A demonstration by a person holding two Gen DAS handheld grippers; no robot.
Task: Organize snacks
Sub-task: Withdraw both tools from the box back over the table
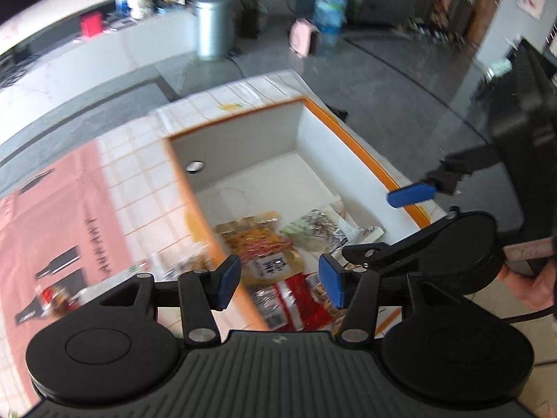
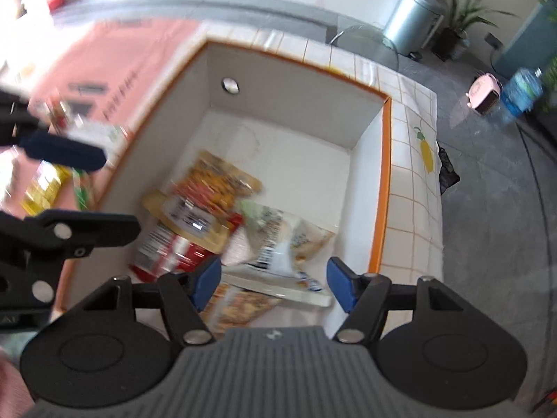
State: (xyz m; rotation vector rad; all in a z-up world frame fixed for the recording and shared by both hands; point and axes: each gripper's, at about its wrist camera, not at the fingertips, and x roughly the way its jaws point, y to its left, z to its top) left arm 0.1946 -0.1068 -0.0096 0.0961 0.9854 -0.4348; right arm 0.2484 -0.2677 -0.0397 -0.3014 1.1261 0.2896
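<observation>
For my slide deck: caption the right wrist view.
Right gripper, jaws open, above a white box holding snack packets.

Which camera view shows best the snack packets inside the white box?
The right wrist view: it looks down into the box, so the snack packets show almost whole. In the left wrist view, the left gripper and the box's orange edge cover part of them.

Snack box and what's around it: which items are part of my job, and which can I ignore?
Job:
- orange-rimmed box
- orange snack packet
- red snack packet
- pale green snack bag
- loose snacks left of the box
- both open claws, left, right

Ignore:
- metal bin
- water jug
- potted plant
</observation>
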